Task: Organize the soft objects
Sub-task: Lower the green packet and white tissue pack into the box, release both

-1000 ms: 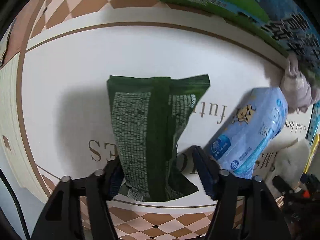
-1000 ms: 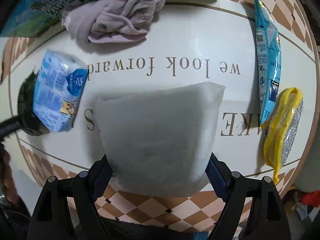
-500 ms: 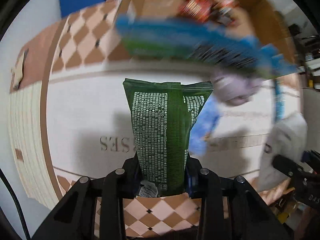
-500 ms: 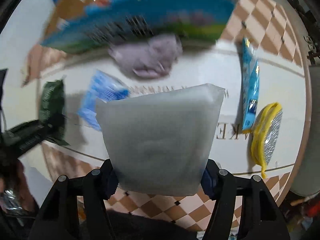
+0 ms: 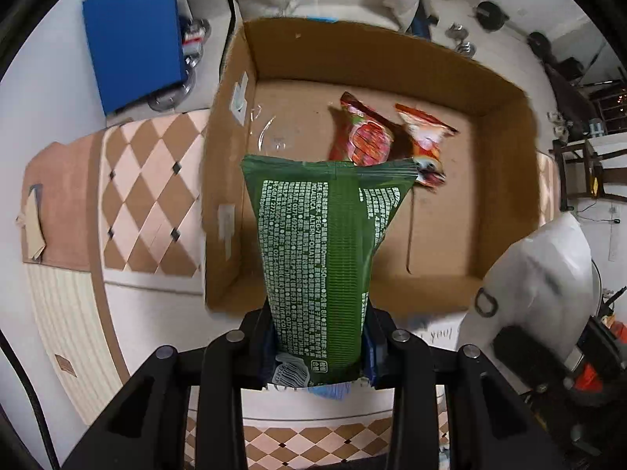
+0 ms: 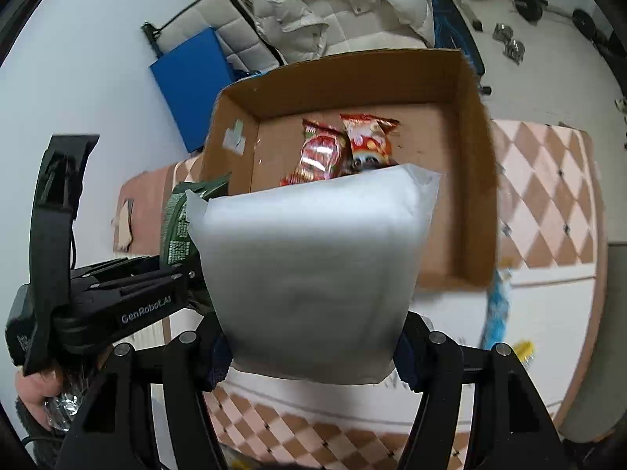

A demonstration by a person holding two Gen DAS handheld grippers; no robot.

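Both grippers are loaded and held up in front of the cardboard box. The left gripper pinches the lower end of a green packet, its jaws pressed against the packet's two sides; the packet stands upright above the box's near wall. The right gripper clamps the bottom edge of a white pouch, which also stands upright and hides much of the box floor from that camera.

Each item looks light and pliable, a filled film bag that probably sags or folds if gripped mid-body, so the hold at the sealed lower end seems sensible. The film is likely slick, and a loose pinch could let it slide.

Inside the box, two red snack bags lie toward the back wall, leaving bare cardboard at the front and along the left side. That open floor looks like the likely place for both items. The near wall sits just under the green packet, so its hanging end would have to pass above that rim. The grippers are close beside each other, with the white pouch at the right edge of the left view, so releasing one at a time may avoid a clash.
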